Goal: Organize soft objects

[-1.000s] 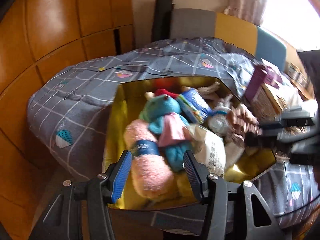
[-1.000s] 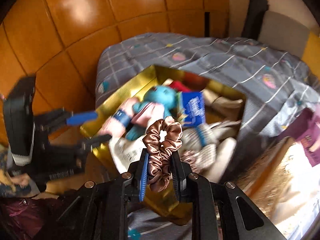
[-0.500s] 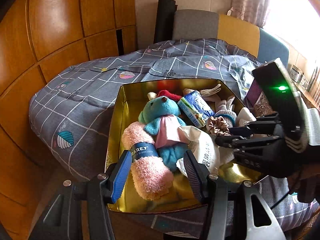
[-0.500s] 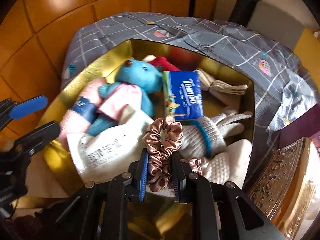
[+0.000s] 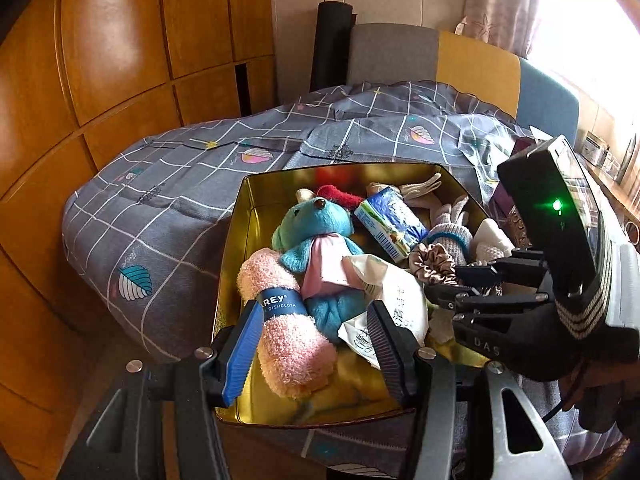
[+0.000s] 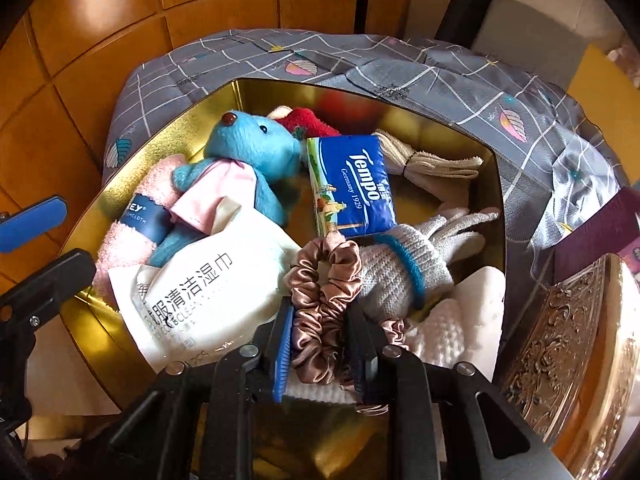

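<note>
An open gold tin (image 5: 236, 240) on the bed holds a blue plush mouse (image 5: 316, 232), a rolled pink dishcloth (image 5: 292, 332), a white wet-wipes pack (image 6: 208, 292), a blue tissue pack (image 6: 352, 188) and knitted gloves (image 6: 400, 276). My right gripper (image 6: 320, 308) is low inside the tin, at its right side. A brown satin scrunchie (image 6: 324, 276) sits between its pads and touches both. Its jaws are opening. The scrunchie rests against the wipes pack and the gloves. My left gripper (image 5: 314, 308) hangs open over the tin's near edge, holding nothing.
The tin lies on a grey checked quilt (image 5: 180, 200). Wooden wardrobe panels (image 5: 100, 60) stand at the left. An ornate gold lid (image 6: 560, 340) and a purple box (image 6: 592, 232) lie right of the tin. A chair (image 5: 392, 56) stands behind the bed.
My right gripper has come down into the tin with the scrunchie, and its pads now stand a little wider. The left gripper has stayed put.
</note>
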A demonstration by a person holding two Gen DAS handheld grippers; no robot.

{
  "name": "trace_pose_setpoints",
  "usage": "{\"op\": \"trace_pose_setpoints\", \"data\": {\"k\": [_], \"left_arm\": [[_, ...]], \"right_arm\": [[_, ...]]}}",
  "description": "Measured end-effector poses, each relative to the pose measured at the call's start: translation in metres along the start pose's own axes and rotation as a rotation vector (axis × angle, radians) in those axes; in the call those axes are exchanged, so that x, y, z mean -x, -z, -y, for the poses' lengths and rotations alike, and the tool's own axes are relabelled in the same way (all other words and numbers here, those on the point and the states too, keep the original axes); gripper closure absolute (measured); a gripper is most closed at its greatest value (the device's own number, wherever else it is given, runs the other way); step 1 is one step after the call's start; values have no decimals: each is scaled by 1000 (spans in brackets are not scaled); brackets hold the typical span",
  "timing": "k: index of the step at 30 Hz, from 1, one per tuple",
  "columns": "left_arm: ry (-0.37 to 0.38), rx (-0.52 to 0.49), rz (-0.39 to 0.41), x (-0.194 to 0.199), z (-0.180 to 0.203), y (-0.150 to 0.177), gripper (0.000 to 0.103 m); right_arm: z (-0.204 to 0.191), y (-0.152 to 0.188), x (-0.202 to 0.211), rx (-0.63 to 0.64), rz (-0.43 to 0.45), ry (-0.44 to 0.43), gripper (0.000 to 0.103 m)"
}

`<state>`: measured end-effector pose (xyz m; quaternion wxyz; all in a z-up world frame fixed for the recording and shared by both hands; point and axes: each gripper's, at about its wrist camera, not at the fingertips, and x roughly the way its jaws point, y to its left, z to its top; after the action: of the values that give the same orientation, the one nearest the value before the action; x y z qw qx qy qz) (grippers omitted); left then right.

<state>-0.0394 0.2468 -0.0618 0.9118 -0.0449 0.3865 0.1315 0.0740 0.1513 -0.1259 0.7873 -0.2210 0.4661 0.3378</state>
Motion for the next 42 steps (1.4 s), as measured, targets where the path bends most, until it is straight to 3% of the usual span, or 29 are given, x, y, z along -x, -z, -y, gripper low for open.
{"op": "trace_pose_setpoints", "data": {"k": [8,13,19,25,33,42], "left_arm": [[-14,4,15,5,3,0,49],[-29,18,28,9,2,-1,49],[-36,22,48,14,7,-2,49],[-16,42,87,25,19,-7,44],[-7,26,180,45,47,-23,32],[-106,17,199,50,56,-24,30]], "right_arm": [[-8,6,14,8,42,16,66],[-11,9,28,-4,86,18,46],[-7,19,64,-51,214,102,24],[7,36,105,-170,354,250,10],[32,59,137,-325,428,314,4],[51,77,144,-403,436,327,4]]}}
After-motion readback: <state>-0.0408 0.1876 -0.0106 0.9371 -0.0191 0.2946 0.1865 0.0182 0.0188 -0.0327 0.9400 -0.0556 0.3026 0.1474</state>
